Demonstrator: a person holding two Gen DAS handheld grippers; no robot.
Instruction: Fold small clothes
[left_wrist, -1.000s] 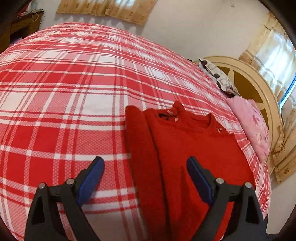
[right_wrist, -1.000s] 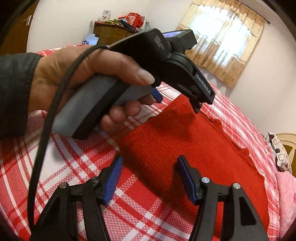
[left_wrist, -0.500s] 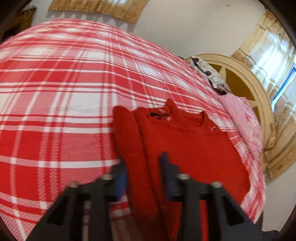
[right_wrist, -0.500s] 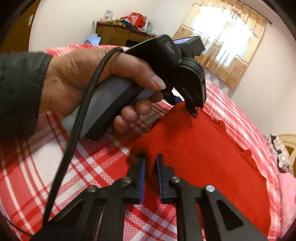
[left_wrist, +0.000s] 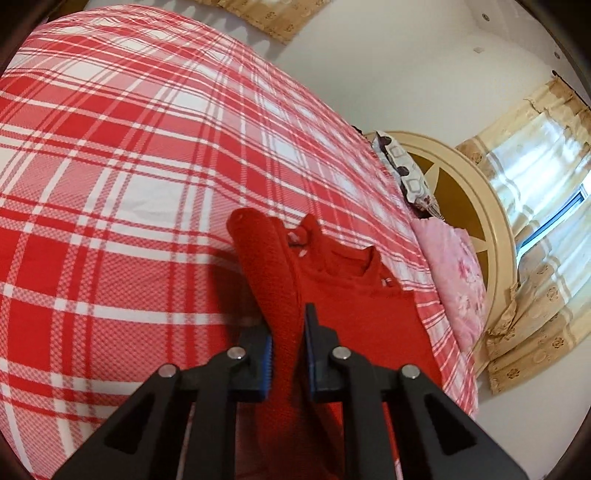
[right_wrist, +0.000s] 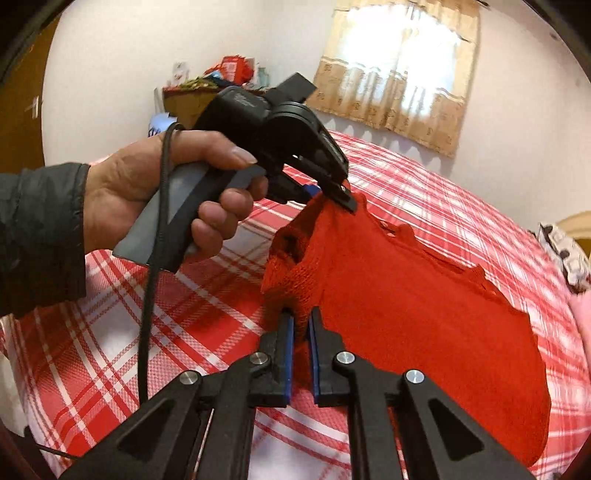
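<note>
Red knit sweater (right_wrist: 424, 317) lies on the plaid bed (left_wrist: 110, 206), its left edge lifted. My left gripper (left_wrist: 287, 345) and right gripper (right_wrist: 301, 341) both have their fingers pinched tight on that edge. I judge the first fold only begun; the rest remains.
</note>
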